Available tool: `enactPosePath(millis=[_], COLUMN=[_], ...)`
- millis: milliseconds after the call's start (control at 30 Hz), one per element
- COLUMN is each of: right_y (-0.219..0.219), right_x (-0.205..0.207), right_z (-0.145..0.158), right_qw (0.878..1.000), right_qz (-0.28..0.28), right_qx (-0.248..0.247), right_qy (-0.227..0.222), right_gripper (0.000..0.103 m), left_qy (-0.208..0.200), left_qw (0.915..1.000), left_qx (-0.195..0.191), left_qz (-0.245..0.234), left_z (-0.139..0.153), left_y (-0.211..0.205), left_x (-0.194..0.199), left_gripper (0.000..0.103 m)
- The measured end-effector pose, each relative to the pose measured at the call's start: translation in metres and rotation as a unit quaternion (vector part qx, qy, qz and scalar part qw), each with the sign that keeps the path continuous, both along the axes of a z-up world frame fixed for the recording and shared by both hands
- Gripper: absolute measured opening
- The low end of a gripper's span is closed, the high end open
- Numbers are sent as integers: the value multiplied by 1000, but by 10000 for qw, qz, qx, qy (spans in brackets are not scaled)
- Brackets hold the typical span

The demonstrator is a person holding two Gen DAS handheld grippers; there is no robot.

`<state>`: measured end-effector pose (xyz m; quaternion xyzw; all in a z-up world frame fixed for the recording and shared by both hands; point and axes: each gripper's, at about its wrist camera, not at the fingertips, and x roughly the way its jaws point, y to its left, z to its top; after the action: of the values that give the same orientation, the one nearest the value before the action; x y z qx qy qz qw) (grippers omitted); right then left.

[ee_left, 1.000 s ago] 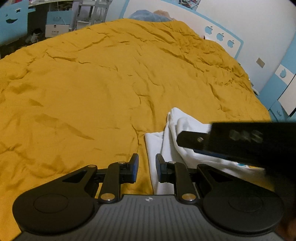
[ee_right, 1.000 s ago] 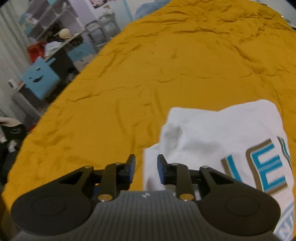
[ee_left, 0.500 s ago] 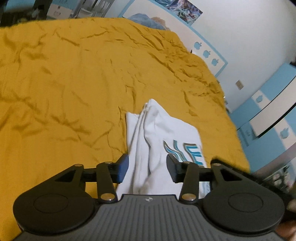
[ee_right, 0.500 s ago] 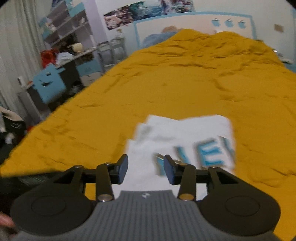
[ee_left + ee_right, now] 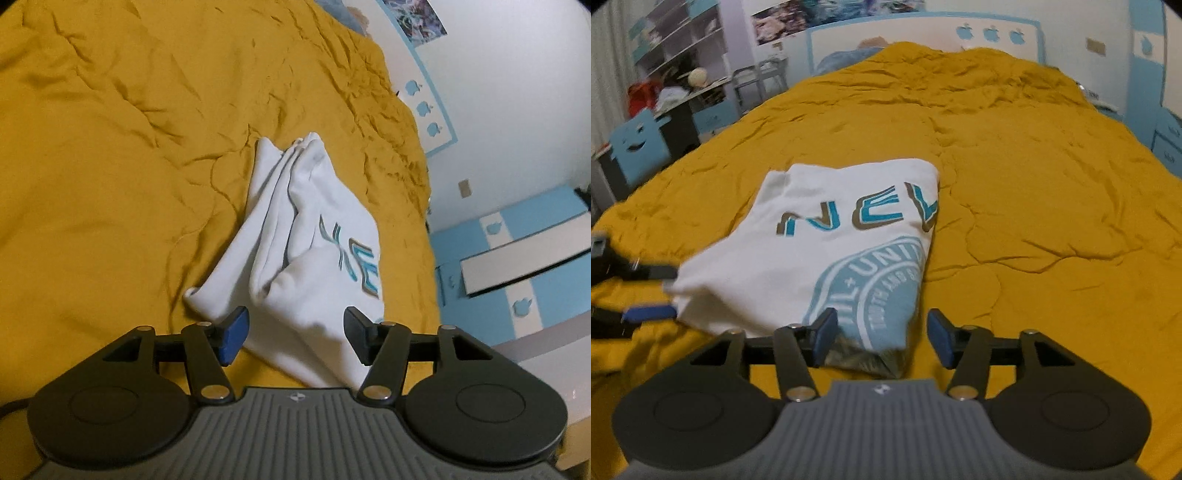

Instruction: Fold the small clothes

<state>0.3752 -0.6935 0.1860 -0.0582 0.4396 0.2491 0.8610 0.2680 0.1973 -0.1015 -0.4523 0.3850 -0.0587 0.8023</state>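
A: White shirt lies folded on the yellow bedspread, teal lettering and a round teal print facing up. Near hem corner sits between the fingers of the right gripper.

B: Grip there?

A: None. Jaws are opening; pads stand off the cloth on both sides. Nothing held.

B: Left side?

A: Left gripper same: jaws opening, a rumpled white fold of the shirt lying between and beyond the fingers, pads not pressing it. In the right wrist view the left gripper comes in from the left edge of the picture, its fingers just beside the shirt's left edge.

B: Edges?

A: Shirt's right edge is a straight fold. Left side is looser, layers bunched into ridges running away from the left wrist camera, ending in a peak at the far end.

B: Room to move?

A: Plenty. Bare creased bedspread on every side of the shirt, widest to the right and beyond it.

B: Surroundings?

A: Wall at the bed's head, white with a blue border and apple shapes. Shelves and a cluttered desk to the left. Blue and white cabinet past the bed's right edge.
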Motion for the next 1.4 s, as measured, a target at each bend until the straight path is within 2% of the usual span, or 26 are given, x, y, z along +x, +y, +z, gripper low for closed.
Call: enactPosePath(millis=[33,100,133,167,267,367,433,533,600,667,700,800,900,1133,1233,1400], right_y=[0,0,1,4,16,21,22,23,19,10,5,-3,0,-5,-8,-11], right_x=[-3,-5,-6,-8,-9,-6,-1,4,5,6,6,3,0,5,7,13], right_z=[-2,-9,-11,-13,-21,-28,-31,-39,-40,-39,-37,-21,-10,-40,-48,-54], right_qw=[10000,9998,9997,9996,9988,9984,9984,9976,9973,9979,9984,9995,9998,9975,9968,9961], right_qz=[73,176,206,232,294,149,36,18,-34,-105,-153,-201,-55,-253,-267,-251], right_qx=[-60,-101,-118,-153,-384,-553,-558,-672,-700,-580,-445,-195,-210,-277,-254,-246], right_qy=[-9,42,69,85,40,12,52,167,200,282,322,165,-31,597,713,804], right_gripper=[55,56,58,60,61,58,56,48,34,4,0,0,0,0,0,0], left_qy=[62,111,113,104,-221,-605,-720,-762,-729,-668,-622,-502,-368,157,191,221], left_qw=[10000,9999,9999,9999,9991,9960,9937,9917,9915,9919,9922,9920,9920,9909,9900,9763], left_qx=[42,91,116,121,365,647,845,1022,1062,1066,1067,1149,1193,1308,1368,2093], left_qz=[58,52,46,18,-15,-77,-119,-180,-196,-188,-184,-147,-161,-274,-293,-503], left_z=[-3,-10,-11,-10,8,34,48,57,57,53,51,46,38,3,-4,10], left_y=[-1,-6,-8,-9,-15,-21,-26,-29,-27,-24,-22,-17,-9,-9,-9,-24], left_x=[7,15,19,23,25,21,22,24,23,20,19,17,14,10,7,7], left_gripper=[68,53,32,24,15,14,14,13,13,13,13,13,13,13,14,14])
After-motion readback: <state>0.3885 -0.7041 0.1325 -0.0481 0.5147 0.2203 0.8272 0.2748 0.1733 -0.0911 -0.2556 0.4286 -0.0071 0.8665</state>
